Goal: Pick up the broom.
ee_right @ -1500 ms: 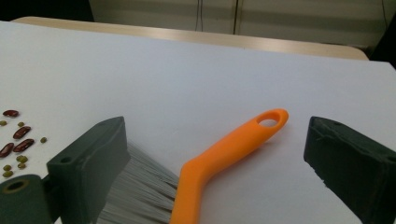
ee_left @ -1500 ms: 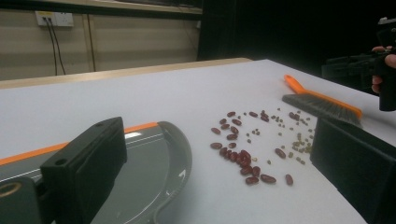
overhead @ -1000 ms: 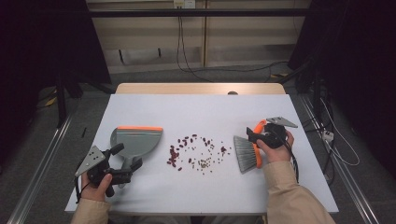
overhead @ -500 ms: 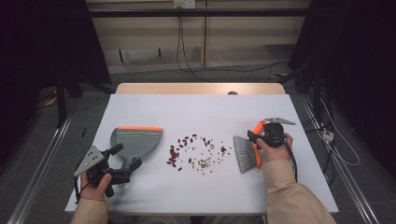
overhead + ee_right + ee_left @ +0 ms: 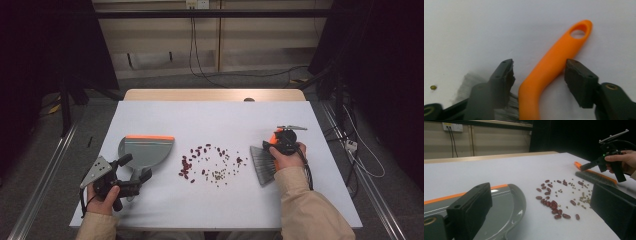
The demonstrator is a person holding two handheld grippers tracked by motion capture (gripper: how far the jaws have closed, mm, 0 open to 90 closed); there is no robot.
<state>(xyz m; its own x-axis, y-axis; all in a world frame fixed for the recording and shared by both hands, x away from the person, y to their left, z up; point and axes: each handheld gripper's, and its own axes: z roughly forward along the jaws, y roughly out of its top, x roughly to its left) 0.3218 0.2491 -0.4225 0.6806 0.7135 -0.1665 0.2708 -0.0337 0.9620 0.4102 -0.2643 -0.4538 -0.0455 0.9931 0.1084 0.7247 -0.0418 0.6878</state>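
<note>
The dustpan is laid at the table's left, the brush at its right, and the scattered beans are spread between them. The brush handle is flanked by the right gripper's jaws, one apparently touching it. The left gripper is placed just before the dustpan.

Black cables hang from a wall socket behind the table

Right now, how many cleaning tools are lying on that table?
2. A grey dustpan with an orange edge lies at the left, by the left tongs. A brush with an orange handle lies at the right, its handle between the right tongs, which have just been closing.
</note>
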